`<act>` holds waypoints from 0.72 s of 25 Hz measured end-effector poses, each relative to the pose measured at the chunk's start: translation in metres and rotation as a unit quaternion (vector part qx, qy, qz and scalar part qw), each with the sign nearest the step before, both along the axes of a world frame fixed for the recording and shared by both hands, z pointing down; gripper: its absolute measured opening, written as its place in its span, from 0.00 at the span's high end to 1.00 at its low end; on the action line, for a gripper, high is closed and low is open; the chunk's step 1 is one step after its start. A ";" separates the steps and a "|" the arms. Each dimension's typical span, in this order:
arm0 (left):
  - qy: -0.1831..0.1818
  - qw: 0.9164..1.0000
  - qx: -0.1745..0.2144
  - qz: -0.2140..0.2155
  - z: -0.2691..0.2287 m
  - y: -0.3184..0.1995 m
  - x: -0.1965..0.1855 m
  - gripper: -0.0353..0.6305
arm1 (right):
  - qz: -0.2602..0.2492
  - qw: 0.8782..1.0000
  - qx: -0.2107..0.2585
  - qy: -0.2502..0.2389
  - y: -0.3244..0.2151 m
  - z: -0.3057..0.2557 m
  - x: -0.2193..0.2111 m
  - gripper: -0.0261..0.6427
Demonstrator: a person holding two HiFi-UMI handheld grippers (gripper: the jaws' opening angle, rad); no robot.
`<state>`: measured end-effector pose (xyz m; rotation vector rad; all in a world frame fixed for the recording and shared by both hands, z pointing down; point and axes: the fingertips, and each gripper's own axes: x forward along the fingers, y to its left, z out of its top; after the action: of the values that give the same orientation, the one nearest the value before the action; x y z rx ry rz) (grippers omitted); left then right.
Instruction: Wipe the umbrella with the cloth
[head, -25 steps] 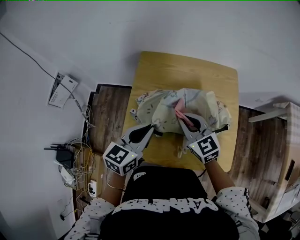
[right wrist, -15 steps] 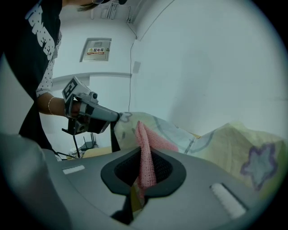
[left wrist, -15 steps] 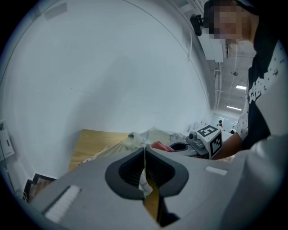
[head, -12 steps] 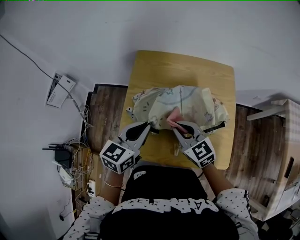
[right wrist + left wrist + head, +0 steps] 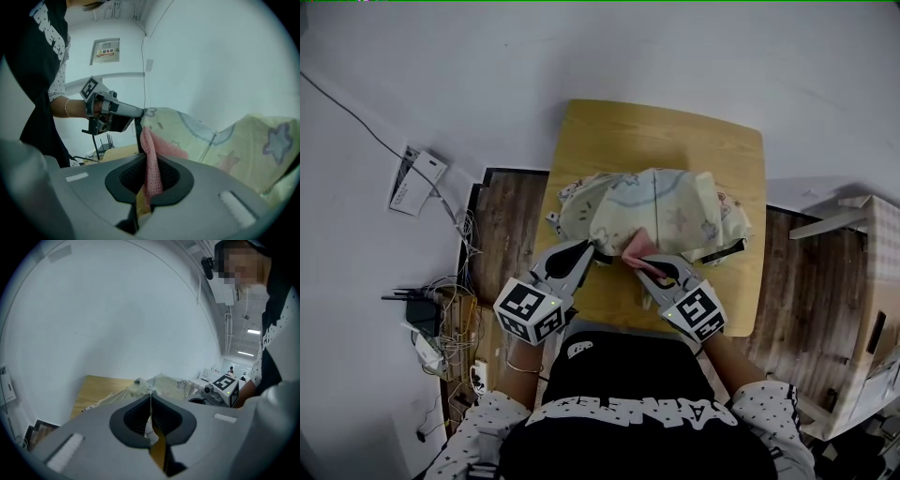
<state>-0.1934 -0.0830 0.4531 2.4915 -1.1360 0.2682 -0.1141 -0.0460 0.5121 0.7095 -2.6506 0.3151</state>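
Observation:
A pale yellow patterned umbrella (image 5: 661,208) lies half-collapsed on the wooden table (image 5: 666,131); it also fills the right of the right gripper view, umbrella (image 5: 243,145). My left gripper (image 5: 598,249) is shut on the umbrella's near edge fabric (image 5: 150,427), at the canopy's left front. My right gripper (image 5: 639,262) is shut on a pink knitted cloth (image 5: 152,161), whose free end rests against the canopy's near edge, cloth (image 5: 636,247). The two grippers are close together at the table's front.
The small table stands against a white wall (image 5: 609,47). Cables and a router (image 5: 427,314) lie on the wood floor at the left. A cardboard box (image 5: 877,281) stands at the right. My torso in a black shirt (image 5: 628,412) is at the table's front edge.
My right gripper has drawn the pink cloth back toward me and leftward down the canopy, from its middle to its near edge. The left gripper has kept its hold in place.

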 end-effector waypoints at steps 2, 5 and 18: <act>-0.001 1.000 0.000 -0.001 0.000 -0.001 0.000 0.93 | -0.002 1.000 -0.010 -0.006 0.003 0.001 0.000 0.91; -0.002 1.000 0.001 -0.001 0.001 -0.002 0.002 0.93 | -0.007 1.000 -0.019 -0.006 0.007 0.004 0.000 0.91; -0.001 1.000 0.002 -0.001 0.001 -0.005 0.006 0.93 | 0.042 0.996 0.052 -0.058 -0.031 -0.064 0.022 0.91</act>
<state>-0.1871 -0.0877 0.4539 2.4943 -1.1396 0.2672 -0.0919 -0.0765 0.4480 0.8617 -2.7678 0.2492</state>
